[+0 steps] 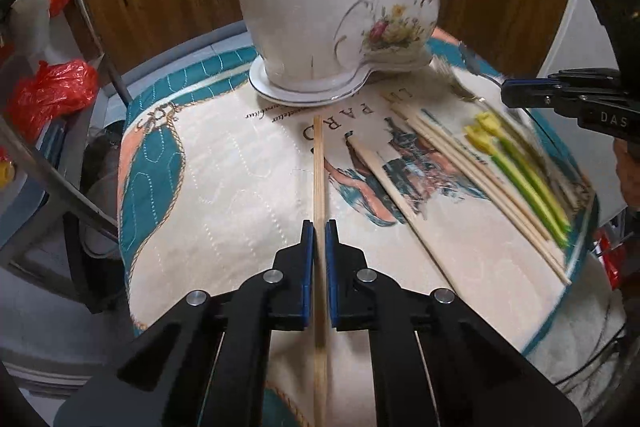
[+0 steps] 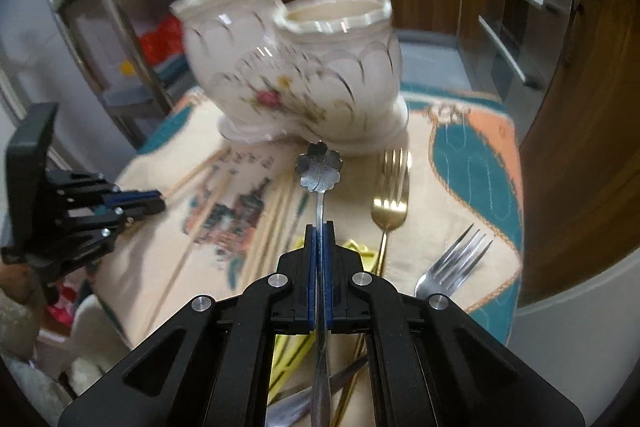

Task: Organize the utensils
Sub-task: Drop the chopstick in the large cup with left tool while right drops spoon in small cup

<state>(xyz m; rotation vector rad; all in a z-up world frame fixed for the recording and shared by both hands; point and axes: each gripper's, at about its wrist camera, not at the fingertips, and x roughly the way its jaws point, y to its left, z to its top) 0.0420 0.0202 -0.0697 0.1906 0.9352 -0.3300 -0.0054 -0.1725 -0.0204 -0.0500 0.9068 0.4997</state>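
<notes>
The left gripper (image 1: 319,227) clamped a wooden chopstick (image 1: 319,163) between nearly closed jaws, its tip aimed at the white double-pot ceramic holder (image 1: 304,15) on the quilted cloth (image 1: 224,179). The right gripper (image 2: 319,227) pinched shut on a flower-bowled spoon (image 2: 319,167) before the holder; a gold fork (image 2: 390,195), silver fork (image 2: 456,263) and more chopsticks (image 1: 460,163) lay nearby

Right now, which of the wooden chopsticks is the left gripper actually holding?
The lone chopstick pointing straight at the white holder, clamped in the left gripper. The other chopsticks lie loose on the cloth to its right, angled beside the yellow-green picks.
</notes>
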